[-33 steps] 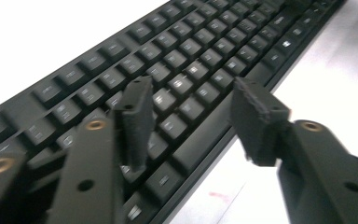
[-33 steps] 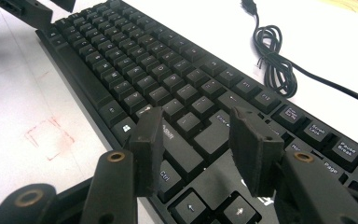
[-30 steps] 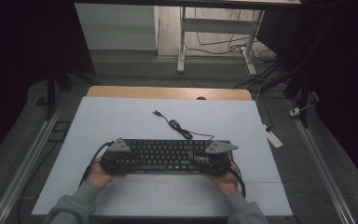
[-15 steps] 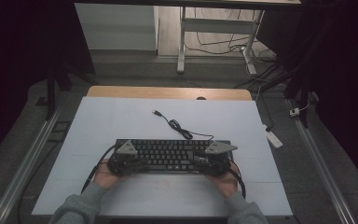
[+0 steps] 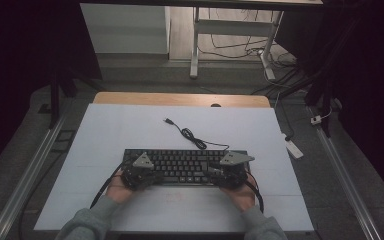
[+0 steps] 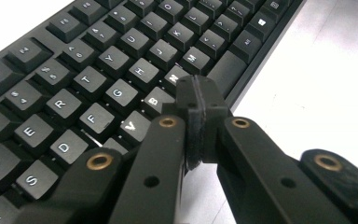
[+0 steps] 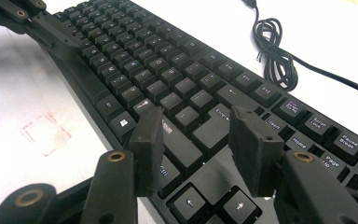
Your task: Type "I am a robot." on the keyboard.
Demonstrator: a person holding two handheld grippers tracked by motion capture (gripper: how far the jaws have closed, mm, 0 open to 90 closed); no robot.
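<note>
The keyboard (image 5: 180, 166) lies flat on the table (image 5: 130, 130). The left tool (image 6: 199, 105) is closed with nothing inside, probably to press a key; the right tool (image 7: 198, 140) hovers wide open above the keys.

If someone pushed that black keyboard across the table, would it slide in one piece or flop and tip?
The keyboard looks like a rigid slab lying flat, so it would probably slide whole rather than bend or tip. Its loose cable, coiled behind it, is floppy and would likely trail or snag.

Dim room, grey floor (image 5: 130, 67), white desk legs (image 5: 196, 45)
</note>
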